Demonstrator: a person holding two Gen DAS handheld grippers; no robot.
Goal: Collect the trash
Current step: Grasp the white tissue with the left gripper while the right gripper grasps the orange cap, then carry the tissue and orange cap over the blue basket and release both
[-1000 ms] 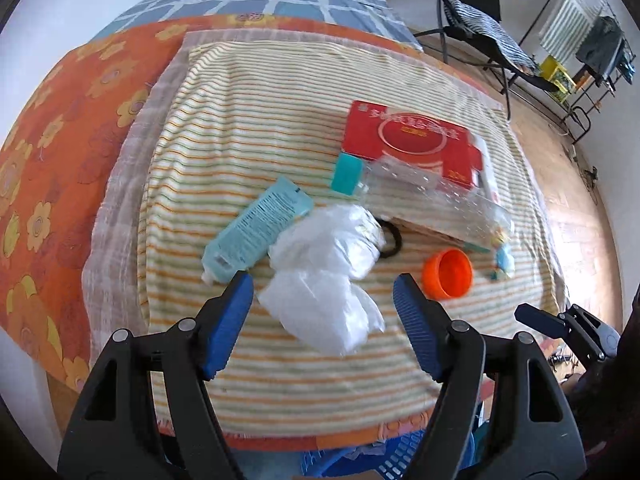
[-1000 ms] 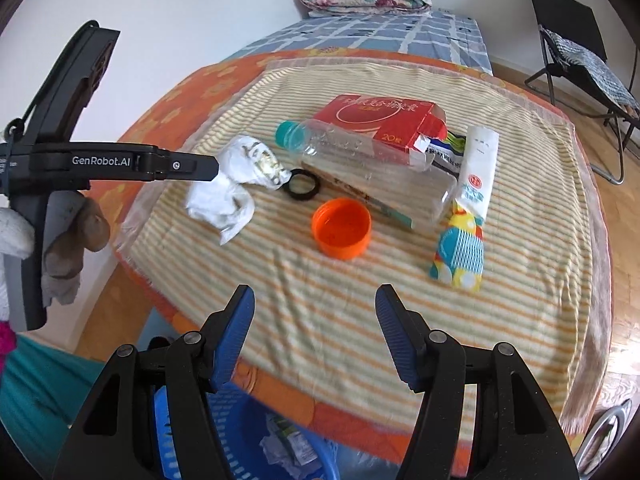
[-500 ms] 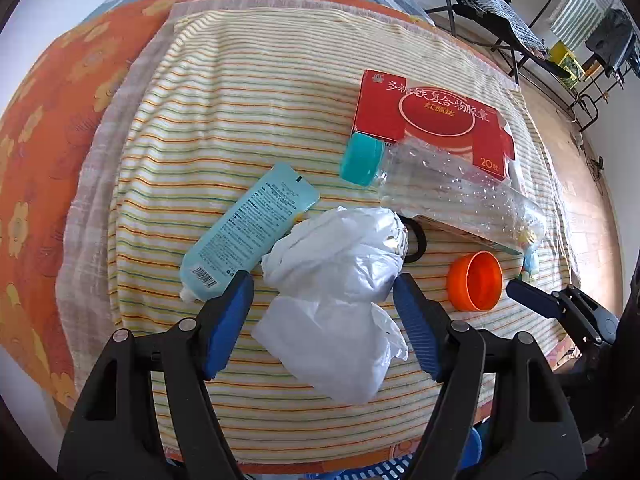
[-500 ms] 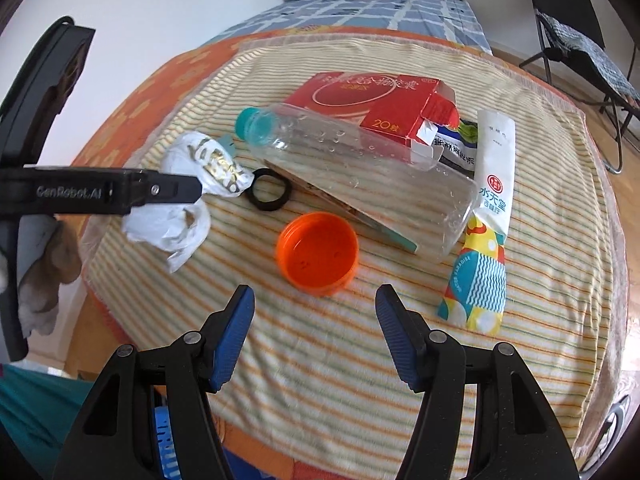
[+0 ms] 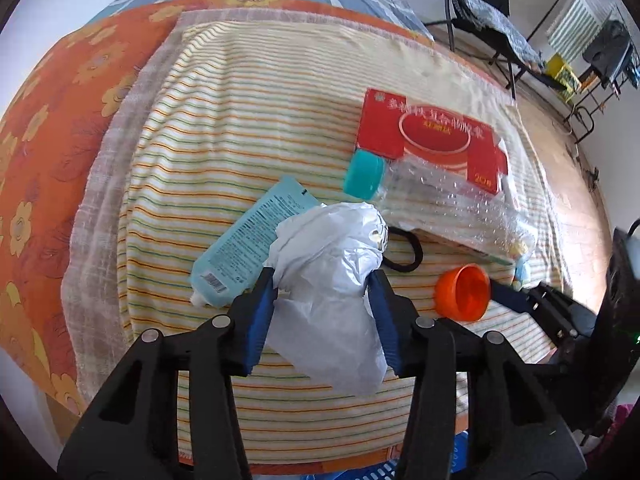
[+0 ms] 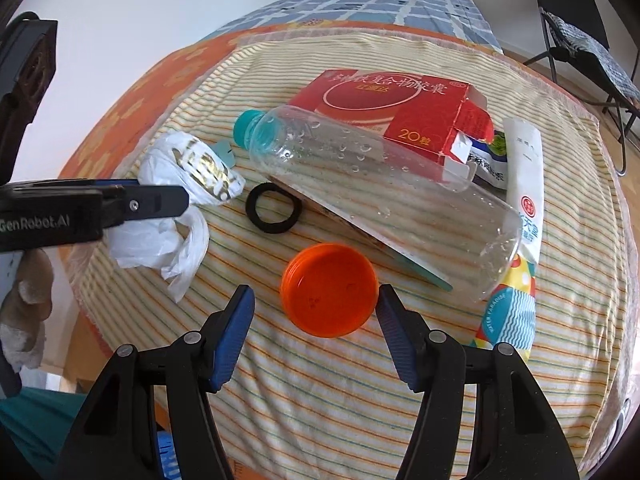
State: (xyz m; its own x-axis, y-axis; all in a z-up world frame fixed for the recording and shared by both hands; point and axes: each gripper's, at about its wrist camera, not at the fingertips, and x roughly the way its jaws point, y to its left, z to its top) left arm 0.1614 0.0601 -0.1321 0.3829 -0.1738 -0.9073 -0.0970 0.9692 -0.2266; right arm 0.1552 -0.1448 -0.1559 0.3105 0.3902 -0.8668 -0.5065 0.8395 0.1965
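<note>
Fingers of the left gripper [image 5: 322,304] pinch the crumpled white plastic bag [image 5: 328,276] on the near side of the striped cloth [image 5: 240,120]. The right gripper [image 6: 316,316], spread wide and level, flanks the round orange plastic lid [image 6: 329,289] on the cloth.

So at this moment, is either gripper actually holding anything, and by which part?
The left gripper pinches the crumpled white plastic bag across its bunched middle. The right gripper is open, straddling the orange lid, holding nothing.

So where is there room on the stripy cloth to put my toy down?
Bare cloth lies behind the blue tube, left of the red box. Another bare strip sits in front of the orange cap. Around the bottle and hair tie it's crowded.
</note>
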